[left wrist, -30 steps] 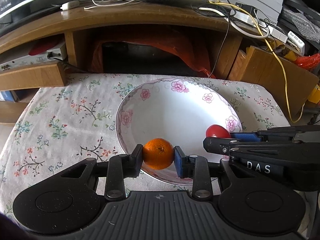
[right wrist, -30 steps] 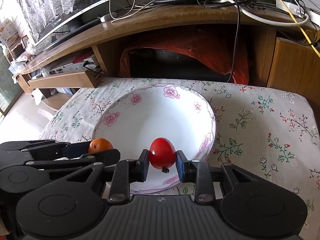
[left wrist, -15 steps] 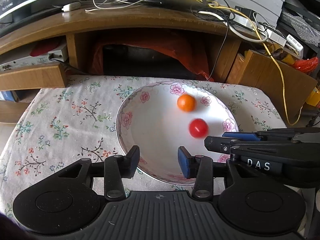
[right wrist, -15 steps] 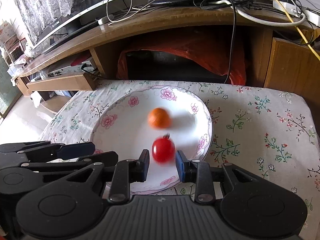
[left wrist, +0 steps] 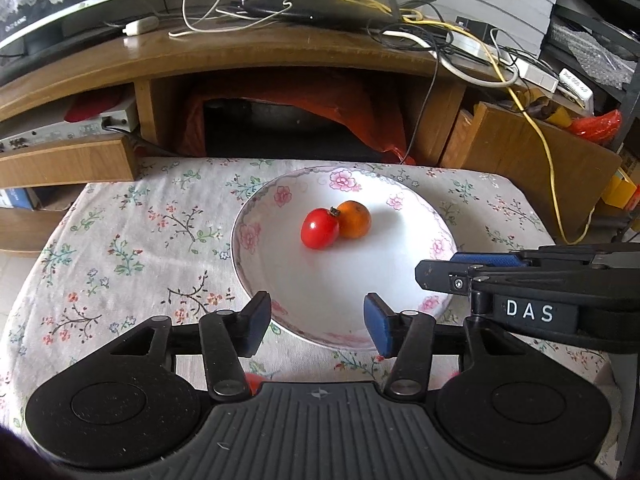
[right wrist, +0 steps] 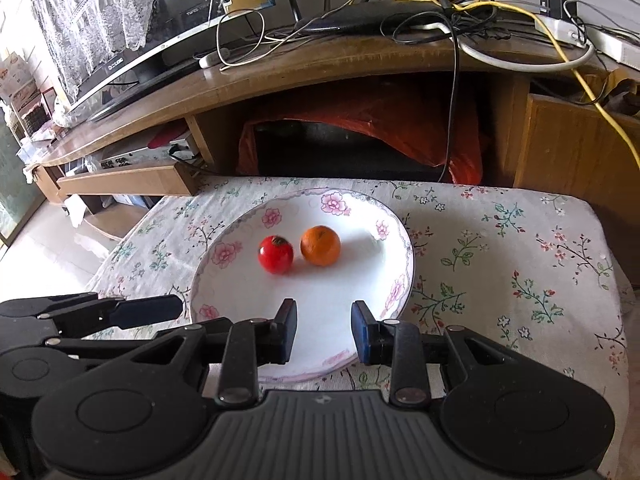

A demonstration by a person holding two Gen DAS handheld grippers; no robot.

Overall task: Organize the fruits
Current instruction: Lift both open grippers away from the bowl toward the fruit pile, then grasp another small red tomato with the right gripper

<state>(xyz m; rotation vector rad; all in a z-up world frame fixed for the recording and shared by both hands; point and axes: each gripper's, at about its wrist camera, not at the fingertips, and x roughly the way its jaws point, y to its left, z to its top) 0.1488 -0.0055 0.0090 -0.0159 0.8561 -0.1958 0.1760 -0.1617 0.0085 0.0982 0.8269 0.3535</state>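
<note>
Now both fruits lie released in the plate [left wrist: 442,224]: tomato [left wrist: 319,228] touching orange [left wrist: 353,219], ahead of the left gripper [left wrist: 316,322] and right gripper [right wrist: 323,330], both wide open, empty; placing looks complete

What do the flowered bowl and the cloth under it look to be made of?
Bowl: likely glazed ceramic or porcelain; glossy white with printed pink flowers and soft reflections. Cloth: apparently woven cotton-like fabric; matte, floral print, slightly wrinkled, draping over the edge.

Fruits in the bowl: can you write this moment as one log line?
left gripper: open, empty | right gripper: open, empty | tomato and orange: side by side in floral bowl | step: fruits placed
</note>
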